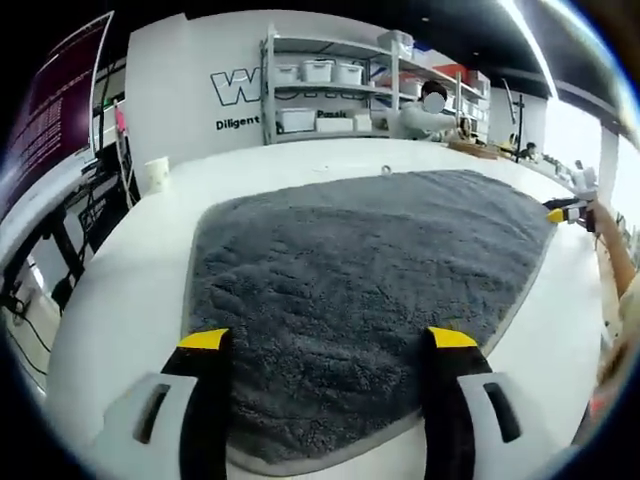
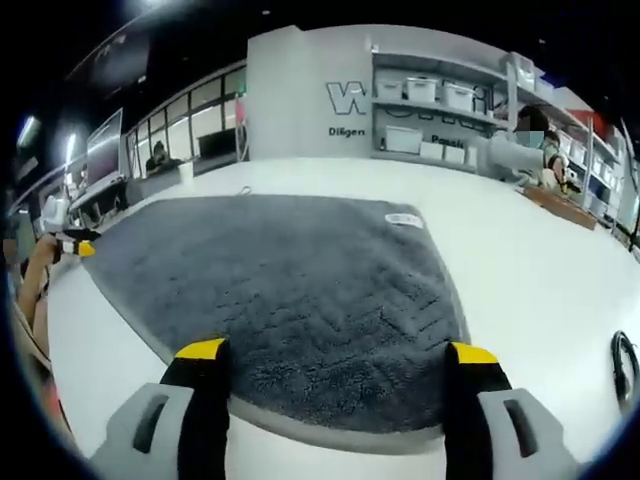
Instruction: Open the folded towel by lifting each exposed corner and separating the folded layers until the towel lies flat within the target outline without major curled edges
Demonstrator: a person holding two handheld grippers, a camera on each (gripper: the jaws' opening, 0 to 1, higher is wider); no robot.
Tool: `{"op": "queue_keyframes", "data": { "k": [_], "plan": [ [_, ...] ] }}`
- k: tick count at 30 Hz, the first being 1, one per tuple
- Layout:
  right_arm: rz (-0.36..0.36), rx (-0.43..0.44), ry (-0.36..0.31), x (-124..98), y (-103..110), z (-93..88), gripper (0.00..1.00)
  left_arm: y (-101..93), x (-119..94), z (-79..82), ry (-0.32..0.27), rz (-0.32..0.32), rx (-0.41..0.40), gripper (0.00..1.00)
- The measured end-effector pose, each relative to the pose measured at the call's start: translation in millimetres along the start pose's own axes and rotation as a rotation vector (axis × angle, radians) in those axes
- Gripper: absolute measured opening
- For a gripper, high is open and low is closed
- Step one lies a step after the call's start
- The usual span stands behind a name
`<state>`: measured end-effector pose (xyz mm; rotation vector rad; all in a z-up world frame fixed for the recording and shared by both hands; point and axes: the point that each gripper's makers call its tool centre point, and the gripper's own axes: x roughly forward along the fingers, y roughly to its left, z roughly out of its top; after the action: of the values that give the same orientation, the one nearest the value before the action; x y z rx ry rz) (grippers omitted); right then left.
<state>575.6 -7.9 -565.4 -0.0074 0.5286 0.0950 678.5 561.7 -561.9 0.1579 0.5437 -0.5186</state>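
Towel [image 1: 350, 300] flat; label [image 2: 404, 219] in right gripper view.

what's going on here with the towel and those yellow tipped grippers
A person holds a two-jaw gripper in each hand over a grey towel on a white table. The towel looks already spread out flat, with no folded layers showing. The left gripper and the right gripper both hang open above the towel's near edges, gripping nothing. A white label sits near one far corner. No target outline is discernible.
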Motion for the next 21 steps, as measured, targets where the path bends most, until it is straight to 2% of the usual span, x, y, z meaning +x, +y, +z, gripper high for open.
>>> {"op": "queue_keyframes", "data": {
  "k": [9, 15, 19, 21],
  "plan": [
    [0.001, 0.003, -0.023, -4.4, 0.7, -1.6, 0.87, 1.8, -1.4, -0.1, -0.028, -0.014, 0.006, 0.76],
    [0.027, 0.016, -0.010, -9.0, 5.4, -2.0, 0.94, 2.2, -5.1, -1.3, -0.052, -0.024, 0.009, 0.76],
    [-0.017, 0.035, 0.025, -18.7, -2.4, -4.3, 0.94, 1.9, -15.6, -2.1, -0.050, -0.024, -0.010, 0.82],
    [-0.045, 0.043, 0.010, -25.4, -8.4, -2.0, 0.96, 4.3, -24.1, -2.4, -0.054, -0.009, -0.015, 0.84]
  ]
}}
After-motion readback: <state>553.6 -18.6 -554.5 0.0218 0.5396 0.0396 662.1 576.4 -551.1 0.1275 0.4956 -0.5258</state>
